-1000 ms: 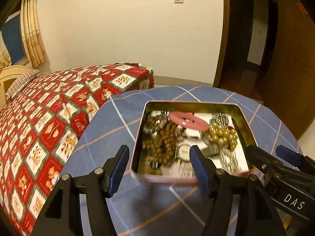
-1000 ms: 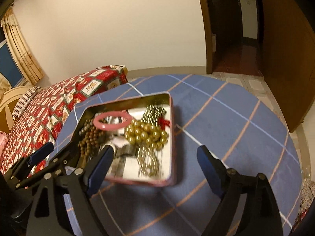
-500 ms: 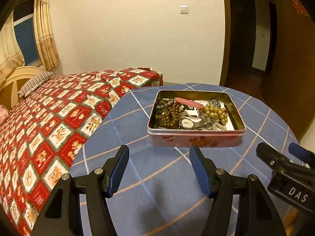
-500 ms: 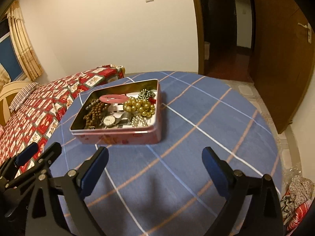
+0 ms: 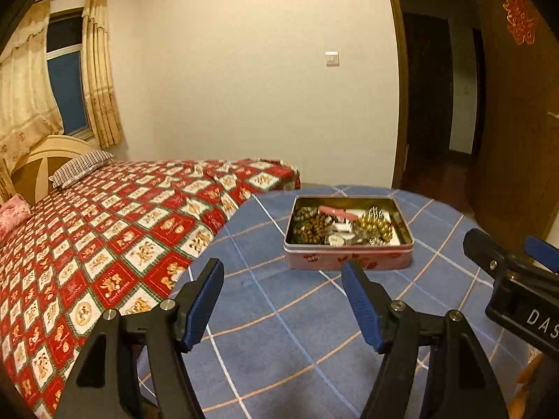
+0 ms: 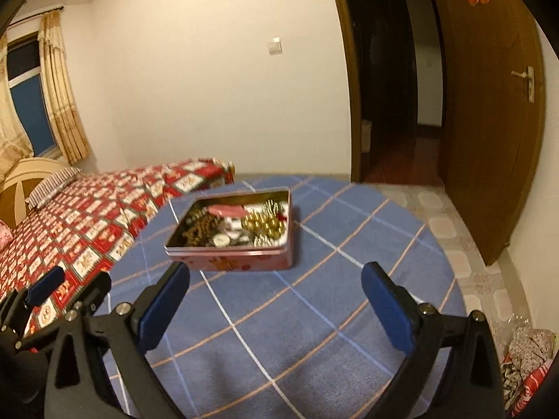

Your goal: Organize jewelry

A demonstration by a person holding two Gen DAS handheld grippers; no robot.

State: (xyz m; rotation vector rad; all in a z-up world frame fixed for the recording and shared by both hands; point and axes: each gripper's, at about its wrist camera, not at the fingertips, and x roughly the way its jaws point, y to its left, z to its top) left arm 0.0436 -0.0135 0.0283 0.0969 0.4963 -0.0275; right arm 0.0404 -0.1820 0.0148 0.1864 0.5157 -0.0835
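The left gripper (image 5: 281, 276) is spread wide and holds nothing, hanging above the tabletop (image 5: 279, 349) on the near side of the tin (image 5: 347, 256). The right gripper (image 6: 276, 288) is likewise spread and empty, also on the near side of the tin and a little to its right.

The tin, pink-sided and lidless, sits on the blue checked cloth toward the far edge of the tabletop. Inside it, a pile of brown wooden beads (image 5: 312, 227) fills the left part, gold beads (image 5: 375, 225) the right part, a pink oval bangle (image 5: 337, 211) lies across the back, and a watch face (image 5: 336, 241) sits near the front wall. All the pieces touch or overlap.

With everything in the tin and both grippers clear of it, the task looks close to done, or a new pick is about to begin; which one I cannot tell. If a pick follows, one gripper should probably steady the front wall of the tin while the other comes down from above onto a single piece, since the strands lie tangled and a low sideways approach risks dragging neighbours or sliding the tin on the cloth.
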